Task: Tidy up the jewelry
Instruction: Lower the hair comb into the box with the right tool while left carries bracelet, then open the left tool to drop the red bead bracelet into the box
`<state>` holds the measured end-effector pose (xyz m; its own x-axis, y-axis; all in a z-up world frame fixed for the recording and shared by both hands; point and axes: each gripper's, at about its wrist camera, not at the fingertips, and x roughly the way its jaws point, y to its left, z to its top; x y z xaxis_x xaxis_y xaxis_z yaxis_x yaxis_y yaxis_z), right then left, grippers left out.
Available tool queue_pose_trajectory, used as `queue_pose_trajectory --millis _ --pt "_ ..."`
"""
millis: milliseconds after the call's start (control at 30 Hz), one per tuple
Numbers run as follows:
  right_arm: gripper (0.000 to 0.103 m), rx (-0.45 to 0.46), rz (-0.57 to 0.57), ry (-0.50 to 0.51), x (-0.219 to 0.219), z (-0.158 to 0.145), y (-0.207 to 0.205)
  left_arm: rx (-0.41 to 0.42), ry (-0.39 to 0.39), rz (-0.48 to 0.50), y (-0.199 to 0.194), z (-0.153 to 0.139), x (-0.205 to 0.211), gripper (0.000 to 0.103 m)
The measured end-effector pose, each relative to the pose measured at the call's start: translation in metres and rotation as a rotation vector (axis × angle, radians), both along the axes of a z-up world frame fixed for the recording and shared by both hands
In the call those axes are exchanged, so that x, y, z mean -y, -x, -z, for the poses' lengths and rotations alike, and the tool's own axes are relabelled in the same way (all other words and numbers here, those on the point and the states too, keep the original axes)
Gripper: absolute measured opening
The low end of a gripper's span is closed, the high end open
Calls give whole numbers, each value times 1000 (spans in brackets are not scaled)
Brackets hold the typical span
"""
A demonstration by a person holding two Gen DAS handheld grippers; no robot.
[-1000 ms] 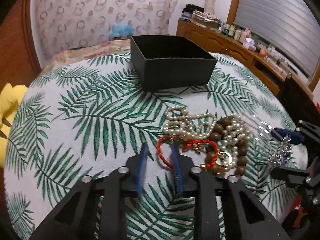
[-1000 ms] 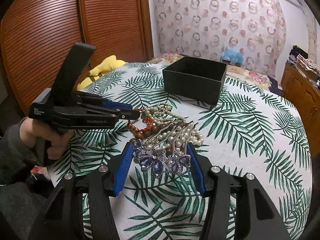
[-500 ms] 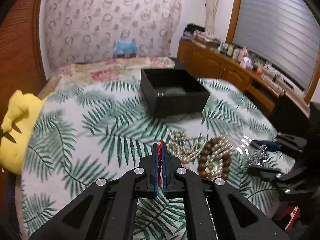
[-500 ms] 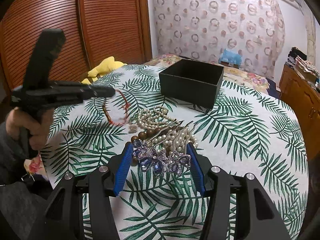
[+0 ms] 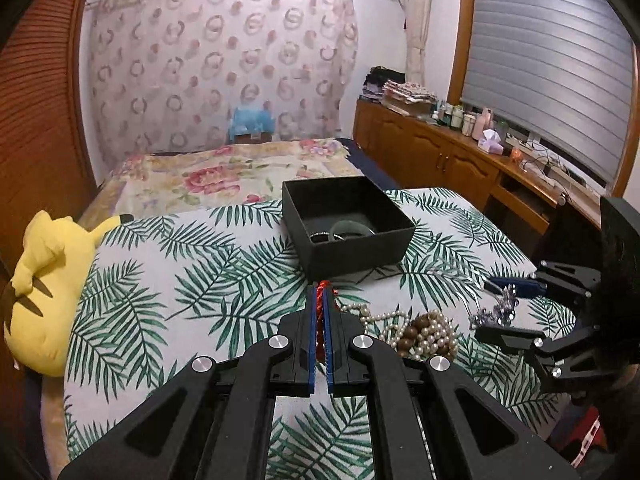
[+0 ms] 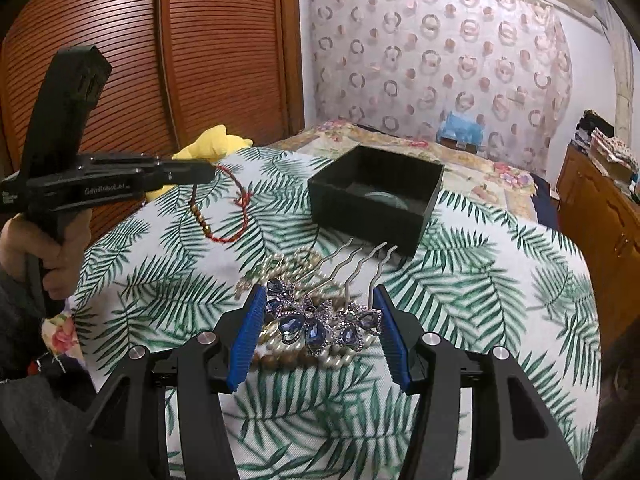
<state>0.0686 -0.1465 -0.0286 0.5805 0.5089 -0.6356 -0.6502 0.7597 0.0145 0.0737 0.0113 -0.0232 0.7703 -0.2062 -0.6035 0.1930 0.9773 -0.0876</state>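
My left gripper (image 5: pixel 319 294) is shut on a red cord bracelet (image 5: pixel 320 304) and holds it in the air above the table. In the right wrist view the bracelet (image 6: pixel 224 216) hangs from it as a loop with brown beads. My right gripper (image 6: pixel 320 312) stands around a blue jewelled hair comb (image 6: pixel 316 320), with its blue pads at the comb's two ends; the comb (image 5: pixel 496 308) also shows in the left wrist view. A black open box (image 5: pixel 348 224) stands behind, with bangles inside. Pearl and wooden bead strands (image 5: pixel 416 332) lie in a pile.
The table wears a palm-leaf cloth (image 5: pixel 180 280). A yellow plush toy (image 5: pixel 44 292) lies at its left edge. A bed (image 5: pixel 224 176) is behind the table and a wooden sideboard (image 5: pixel 460 160) with bottles runs along the right wall.
My left gripper shut on the red bracelet, lifted it off the pile and rose higher. My right gripper stayed around the hair comb and lifted it slightly.
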Motion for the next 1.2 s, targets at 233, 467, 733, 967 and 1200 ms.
queue_pose_trajectory --millis 233,467,733,967,1200 --pt "57 28 -2 14 -12 -11 -37 27 -12 4 -21 -11 4 2" --pt "57 27 17 24 -28 -17 -95 36 -27 2 -45 -19 8 2" --pt "57 -33 43 57 -44 -3 -152 42 -50 1 -63 -28 9 2" --pt "57 -46 53 73 -51 5 -170 25 -66 -10 -76 -29 9 2" --pt "62 -61 57 44 -51 8 -174 10 -87 -15 -92 -26 16 2"
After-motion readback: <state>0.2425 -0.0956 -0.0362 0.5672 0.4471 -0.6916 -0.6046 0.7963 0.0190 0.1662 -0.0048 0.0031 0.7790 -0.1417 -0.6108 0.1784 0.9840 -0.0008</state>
